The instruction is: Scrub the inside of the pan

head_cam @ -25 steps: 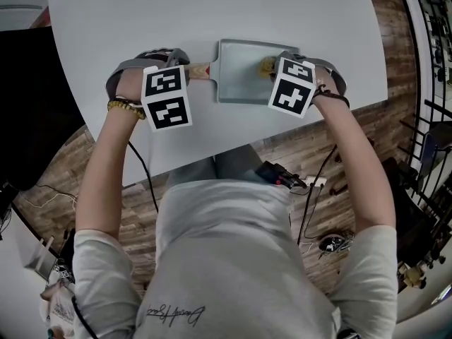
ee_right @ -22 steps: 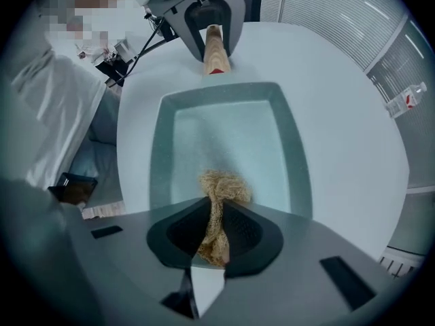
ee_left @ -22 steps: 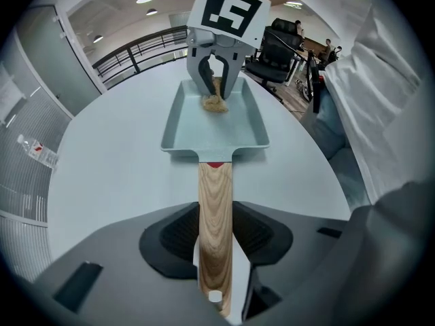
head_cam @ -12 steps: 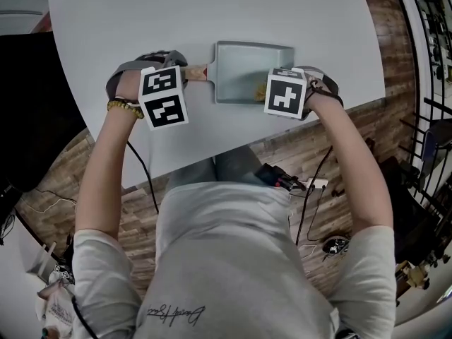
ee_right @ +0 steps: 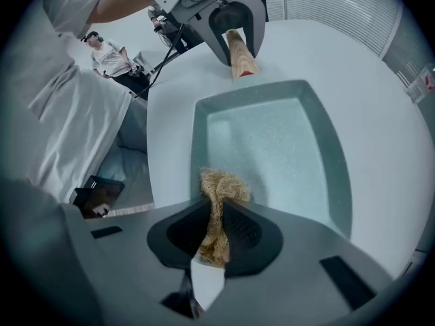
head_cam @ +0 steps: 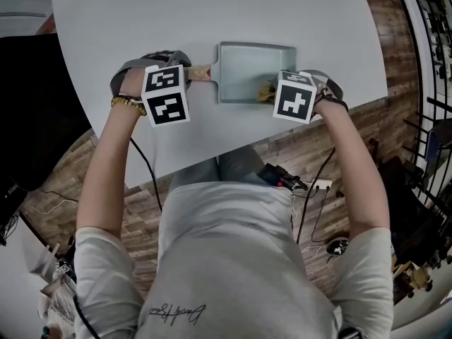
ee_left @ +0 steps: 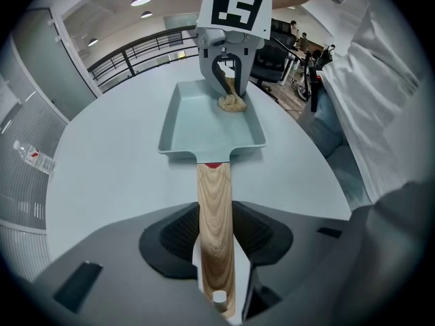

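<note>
In the head view the left tongs [ee_left: 216,250] and right tongs [ee_right: 219,233] are hidden beneath the left marker cube [head_cam: 165,95] and the right marker cube [head_cam: 294,97]. The left end of the wooden handle [head_cam: 200,72] is covered by the one, the near right corner of the pan [head_cam: 247,66] and most of the scrubber [head_cam: 265,90] by the other. The counter [head_cam: 212,13] is cut off by the top edge. The distant people [ee_left: 296,27] in the left gripper view are too small to be told.

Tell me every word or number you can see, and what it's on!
Shirt print: curly handwriting, too loopy and small to read.
Left marker cube and right marker cube: only black-and-white square patterns, no words or numbers.
Bottle beyond the table: its label is too small to read.
No text here can be read.
</note>
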Action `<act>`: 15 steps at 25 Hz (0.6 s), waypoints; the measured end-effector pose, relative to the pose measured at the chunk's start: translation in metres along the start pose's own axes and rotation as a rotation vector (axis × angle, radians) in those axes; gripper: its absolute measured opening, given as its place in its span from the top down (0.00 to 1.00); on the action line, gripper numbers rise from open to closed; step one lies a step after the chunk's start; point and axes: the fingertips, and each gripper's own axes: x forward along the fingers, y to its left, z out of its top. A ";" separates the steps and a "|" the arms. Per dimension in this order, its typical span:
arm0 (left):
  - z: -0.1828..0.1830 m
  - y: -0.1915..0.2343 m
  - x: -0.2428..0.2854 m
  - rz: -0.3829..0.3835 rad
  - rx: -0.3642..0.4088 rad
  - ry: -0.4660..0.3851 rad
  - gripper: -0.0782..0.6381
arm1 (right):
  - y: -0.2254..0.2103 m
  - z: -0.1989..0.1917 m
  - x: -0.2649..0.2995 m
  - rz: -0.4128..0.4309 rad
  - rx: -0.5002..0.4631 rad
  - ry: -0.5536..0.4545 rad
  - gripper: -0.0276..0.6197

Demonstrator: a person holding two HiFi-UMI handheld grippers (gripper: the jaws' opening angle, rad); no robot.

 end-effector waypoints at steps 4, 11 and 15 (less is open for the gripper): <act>-0.001 -0.001 0.002 -0.017 0.015 0.006 0.67 | -0.002 0.004 -0.004 -0.023 0.038 -0.057 0.85; -0.003 -0.004 0.001 -0.046 0.026 -0.001 0.64 | -0.004 0.012 -0.013 -0.089 0.144 -0.198 0.85; 0.000 -0.001 -0.004 -0.039 0.025 -0.009 0.64 | -0.014 0.014 -0.028 -0.153 0.215 -0.281 0.85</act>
